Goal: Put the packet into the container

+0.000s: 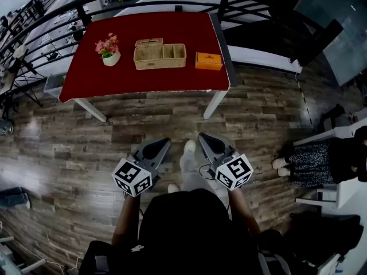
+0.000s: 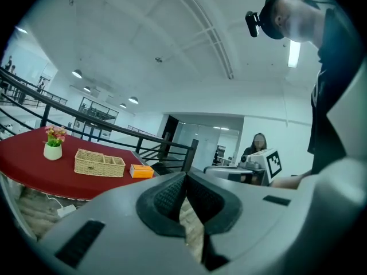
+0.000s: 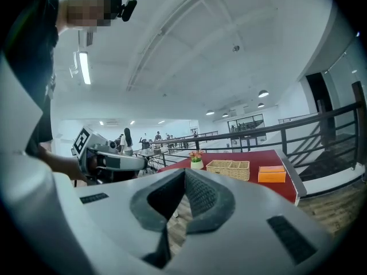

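Plank-floored loft, a red-clothed surface point(image 1: 143, 79) well ahead. The left tongs point(image 2: 184, 179) and right tongs point(image 3: 184, 175) are both pressed together, holding nothing, so the task looks unstarted. The orange packet point(image 1: 209, 61) lies near the surface's right edge, just beside the wicker container point(image 1: 160, 56) — approach, pickup and drop are all left.

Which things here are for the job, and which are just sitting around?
For the job: orange packet, wicker container, left tongs and right tongs, both shut and empty.
Just lying about: pot of pink flowers, red tablecloth.
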`<control>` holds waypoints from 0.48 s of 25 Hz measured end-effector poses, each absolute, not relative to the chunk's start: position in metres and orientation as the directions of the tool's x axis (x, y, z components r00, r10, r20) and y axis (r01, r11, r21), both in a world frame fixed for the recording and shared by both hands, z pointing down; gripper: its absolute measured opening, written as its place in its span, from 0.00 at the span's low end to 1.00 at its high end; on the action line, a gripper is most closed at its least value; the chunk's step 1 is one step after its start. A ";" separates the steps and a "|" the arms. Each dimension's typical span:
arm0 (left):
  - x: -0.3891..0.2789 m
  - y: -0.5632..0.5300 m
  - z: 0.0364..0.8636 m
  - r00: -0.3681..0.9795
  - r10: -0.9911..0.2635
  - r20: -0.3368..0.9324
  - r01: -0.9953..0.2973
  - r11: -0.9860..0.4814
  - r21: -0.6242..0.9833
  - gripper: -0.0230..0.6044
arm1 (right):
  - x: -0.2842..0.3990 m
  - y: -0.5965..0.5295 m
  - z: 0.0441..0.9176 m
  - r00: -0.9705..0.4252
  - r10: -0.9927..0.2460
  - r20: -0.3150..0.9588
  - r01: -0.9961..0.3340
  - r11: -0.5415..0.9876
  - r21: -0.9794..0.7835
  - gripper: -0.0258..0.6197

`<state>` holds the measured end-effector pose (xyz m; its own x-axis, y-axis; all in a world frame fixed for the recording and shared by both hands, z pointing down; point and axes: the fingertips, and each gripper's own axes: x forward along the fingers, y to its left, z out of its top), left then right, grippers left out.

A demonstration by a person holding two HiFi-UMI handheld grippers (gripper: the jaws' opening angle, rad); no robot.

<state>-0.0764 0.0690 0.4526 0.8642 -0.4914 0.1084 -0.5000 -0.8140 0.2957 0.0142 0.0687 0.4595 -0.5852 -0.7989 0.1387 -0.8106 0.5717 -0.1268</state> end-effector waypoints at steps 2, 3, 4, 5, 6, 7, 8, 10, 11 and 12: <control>-0.071 0.045 0.455 0.862 -0.493 0.117 -0.505 -0.814 0.286 0.05 | 0.021 0.043 0.463 -0.584 -0.802 0.127 -0.811 0.571 -0.128 0.07; -0.067 0.031 0.456 0.860 -0.495 0.121 -0.508 -0.813 0.283 0.05 | 0.024 0.029 0.463 -0.585 -0.802 0.123 -0.810 0.572 -0.126 0.07; -0.063 0.017 0.456 0.859 -0.497 0.124 -0.510 -0.813 0.280 0.05 | 0.029 0.014 0.463 -0.586 -0.801 0.119 -0.810 0.574 -0.124 0.07; -0.057 0.004 0.455 0.859 -0.496 0.126 -0.510 -0.814 0.277 0.05 | 0.033 0.000 0.462 -0.587 -0.801 0.117 -0.809 0.576 -0.121 0.07; -0.051 -0.010 0.454 0.860 -0.493 0.128 -0.509 -0.817 0.271 0.05 | 0.038 -0.015 0.461 -0.589 -0.800 0.115 -0.808 0.578 -0.118 0.07; -0.045 -0.023 0.452 0.861 -0.491 0.131 -0.508 -0.820 0.265 0.05 | 0.043 -0.030 0.459 -0.592 -0.798 0.114 -0.806 0.580 -0.117 0.07; -0.038 -0.037 0.450 0.862 -0.490 0.133 -0.507 -0.822 0.259 0.05 | 0.050 -0.044 0.458 -0.593 -0.797 0.112 -0.804 0.582 -0.119 0.07; -0.025 -0.064 0.448 0.861 -0.491 0.137 -0.509 -0.820 0.261 0.05 | 0.064 -0.072 0.458 -0.596 -0.795 0.109 -0.802 0.584 -0.125 0.07; -0.018 -0.076 0.448 0.860 -0.491 0.139 -0.510 -0.818 0.267 0.05 | 0.070 -0.085 0.458 -0.598 -0.794 0.109 -0.800 0.586 -0.126 0.07; -0.012 -0.088 0.447 0.859 -0.492 0.142 -0.512 -0.815 0.272 0.05 | 0.075 -0.097 0.458 -0.602 -0.791 0.111 -0.798 0.590 -0.125 0.07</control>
<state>-0.0122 -0.0878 0.4474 0.8590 -0.4919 0.1418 -0.5116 -0.8149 0.2725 0.0751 -0.0971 0.4576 -0.6018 -0.7910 0.1107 -0.7980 0.5897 -0.1246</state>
